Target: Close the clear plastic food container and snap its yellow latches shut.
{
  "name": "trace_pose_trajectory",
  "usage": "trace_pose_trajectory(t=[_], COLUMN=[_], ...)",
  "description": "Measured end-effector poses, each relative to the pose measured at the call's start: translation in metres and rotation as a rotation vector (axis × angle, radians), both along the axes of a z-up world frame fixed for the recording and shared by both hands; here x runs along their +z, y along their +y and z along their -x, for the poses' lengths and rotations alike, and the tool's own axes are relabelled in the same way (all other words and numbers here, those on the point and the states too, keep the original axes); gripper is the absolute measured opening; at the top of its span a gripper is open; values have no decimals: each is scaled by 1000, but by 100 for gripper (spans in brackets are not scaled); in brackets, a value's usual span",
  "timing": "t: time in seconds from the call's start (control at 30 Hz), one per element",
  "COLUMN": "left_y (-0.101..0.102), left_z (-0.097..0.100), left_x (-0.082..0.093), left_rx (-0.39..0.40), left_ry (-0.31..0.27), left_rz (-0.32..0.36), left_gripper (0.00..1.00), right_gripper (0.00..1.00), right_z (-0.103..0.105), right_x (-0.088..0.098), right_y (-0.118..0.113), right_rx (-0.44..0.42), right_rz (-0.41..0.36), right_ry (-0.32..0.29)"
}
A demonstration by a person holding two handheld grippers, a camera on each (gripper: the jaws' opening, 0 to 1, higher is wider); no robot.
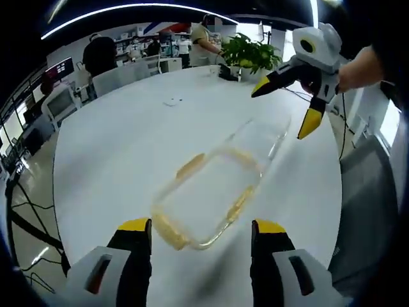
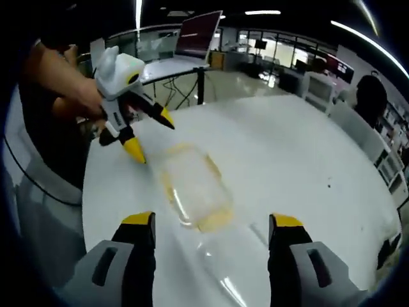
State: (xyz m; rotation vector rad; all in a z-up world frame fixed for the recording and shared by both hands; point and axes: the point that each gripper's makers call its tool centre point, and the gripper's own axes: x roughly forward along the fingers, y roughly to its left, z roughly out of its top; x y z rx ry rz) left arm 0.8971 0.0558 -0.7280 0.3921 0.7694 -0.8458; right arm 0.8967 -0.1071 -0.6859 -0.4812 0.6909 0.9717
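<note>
Both jaws spread: left gripper (image 1: 201, 231) and right gripper (image 2: 213, 225) above container (image 1: 208, 198) on white table (image 1: 115, 160); lid (image 1: 263, 135) swung open.

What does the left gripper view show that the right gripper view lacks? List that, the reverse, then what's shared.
Left gripper view: a potted plant at the table's far edge. Right gripper view: a reddish screen on a stand. Both: the clear container, lid open, on the white table, with left gripper and right gripper open, touching nothing.
</note>
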Motion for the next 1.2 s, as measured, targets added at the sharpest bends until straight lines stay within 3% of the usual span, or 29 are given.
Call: trace_pose_trajectory(t=[0.17,0.37,0.57,0.7,0.9,1.0,1.2], left_y=[1,3,7,9,16,21,24], left_z=[-2,-2,-5,-8,-6,-4,-7], left_x=[-4,-10,-18,-20,-26,-31,-38], left_rx=[-111,-232,-288,-321,-430,-482,-509], left_ry=[-5,5,25,31,71,91,125], left_rz=[-55,-105,-138,-155,-210,-253,-285], left_gripper=[60,60,60,61,61,60,60], right_gripper=[66,65,64,63,63,63,64], right_z=[-6,-2,-4,-16,-19,-23,-21], right_x=[-4,-15,-24,-35,-52,-57,-68], right_y=[6,14,24,28,26,26,29], right_rx=[80,207,294,335,389,403,434], right_rz=[37,96,146,186,277,311,345], right_ry=[-6,41,52,58,112,110,152])
